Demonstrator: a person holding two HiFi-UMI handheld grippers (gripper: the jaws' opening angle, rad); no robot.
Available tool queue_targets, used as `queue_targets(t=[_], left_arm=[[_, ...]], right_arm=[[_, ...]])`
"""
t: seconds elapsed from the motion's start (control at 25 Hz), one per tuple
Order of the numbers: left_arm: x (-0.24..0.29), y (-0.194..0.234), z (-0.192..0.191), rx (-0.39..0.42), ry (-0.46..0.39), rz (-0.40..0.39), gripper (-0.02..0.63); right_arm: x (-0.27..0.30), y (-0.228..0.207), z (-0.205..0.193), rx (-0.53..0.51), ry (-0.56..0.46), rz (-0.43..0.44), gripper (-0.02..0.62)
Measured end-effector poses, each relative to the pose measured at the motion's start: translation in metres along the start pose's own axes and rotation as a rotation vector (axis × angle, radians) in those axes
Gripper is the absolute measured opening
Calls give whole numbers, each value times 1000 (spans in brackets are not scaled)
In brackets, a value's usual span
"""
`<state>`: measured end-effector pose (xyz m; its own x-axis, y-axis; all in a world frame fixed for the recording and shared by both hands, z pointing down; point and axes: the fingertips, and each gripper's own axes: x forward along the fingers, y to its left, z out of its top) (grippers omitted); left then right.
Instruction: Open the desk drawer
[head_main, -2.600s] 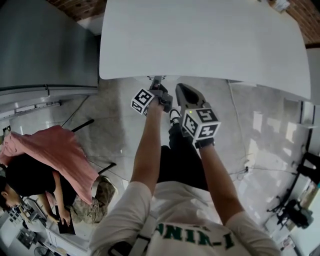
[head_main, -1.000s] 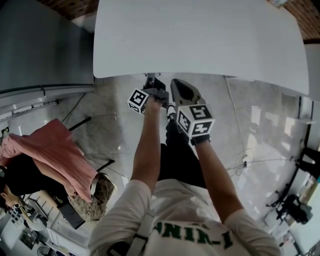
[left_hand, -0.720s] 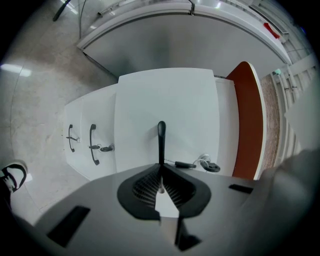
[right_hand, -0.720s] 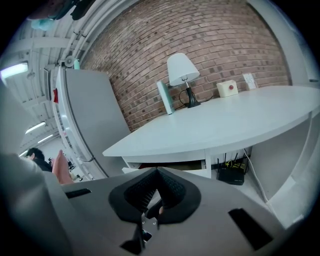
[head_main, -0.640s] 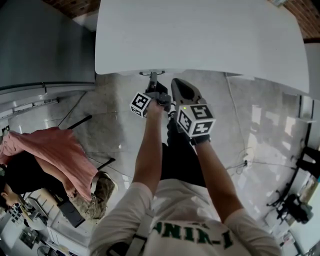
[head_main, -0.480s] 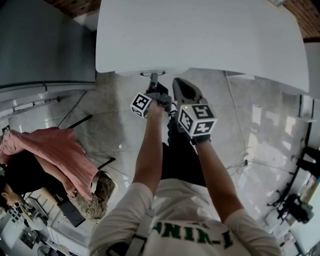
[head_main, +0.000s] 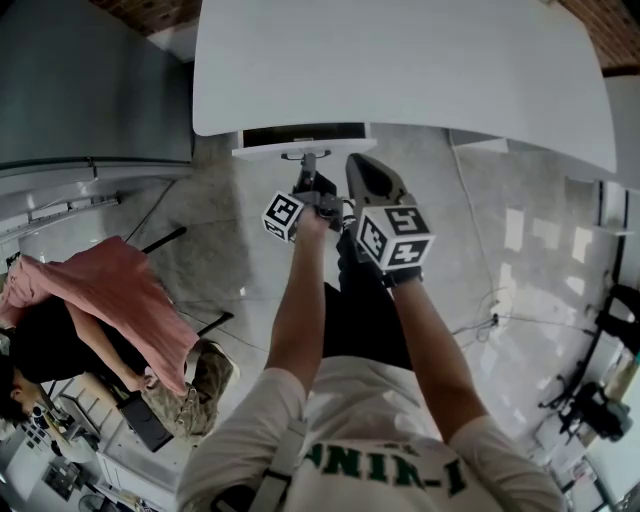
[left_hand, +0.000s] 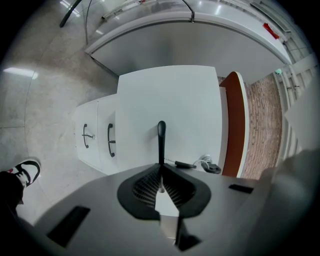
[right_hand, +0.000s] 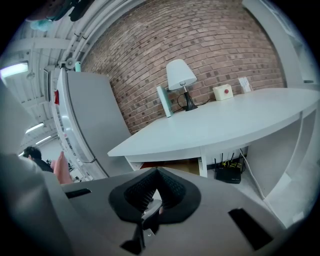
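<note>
A white desk (head_main: 400, 70) fills the top of the head view. Its shallow drawer (head_main: 262, 150) juts a little way out from under the front edge, with a dark gap behind its front. My left gripper (head_main: 308, 172) is shut on the drawer's thin black handle (head_main: 305, 156). In the left gripper view the handle (left_hand: 161, 137) runs between the closed pads of that gripper (left_hand: 161, 170), against the white drawer front (left_hand: 170, 100). My right gripper (head_main: 362, 172) hangs just right of the left one, shut and holding nothing. Its own view shows this gripper (right_hand: 157, 175) below the desk (right_hand: 225, 125) and the drawer (right_hand: 165, 165).
A grey cabinet (head_main: 90, 80) stands left of the desk. A person in pink (head_main: 110, 300) crouches at the lower left. A low white unit with two black handles (left_hand: 97, 137) shows beside the drawer. A lamp (right_hand: 181, 75) stands on the desk, and a router (right_hand: 229, 174) sits under it.
The drawer has slid out from under the desk edge, its dark inside now showing. My left gripper has drawn back toward me with the handle. The right gripper stayed put.
</note>
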<state>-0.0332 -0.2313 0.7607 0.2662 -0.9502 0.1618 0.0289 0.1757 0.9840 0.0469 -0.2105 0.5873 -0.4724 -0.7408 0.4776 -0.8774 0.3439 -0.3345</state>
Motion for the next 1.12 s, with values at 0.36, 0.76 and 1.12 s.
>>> queue_targets(t=[0.36, 0.76, 1.12], left_arm=[[-30, 8, -4, -1, 5, 23, 12], [-54, 10, -11, 3, 9, 14, 12], [-78, 17, -16, -10, 8, 26, 12]], right_arm=[[-22, 9, -8, 23, -19, 1, 1], [-36, 20, -17, 52, -30, 17, 0], [-45, 30, -26, 68, -33, 9, 0]])
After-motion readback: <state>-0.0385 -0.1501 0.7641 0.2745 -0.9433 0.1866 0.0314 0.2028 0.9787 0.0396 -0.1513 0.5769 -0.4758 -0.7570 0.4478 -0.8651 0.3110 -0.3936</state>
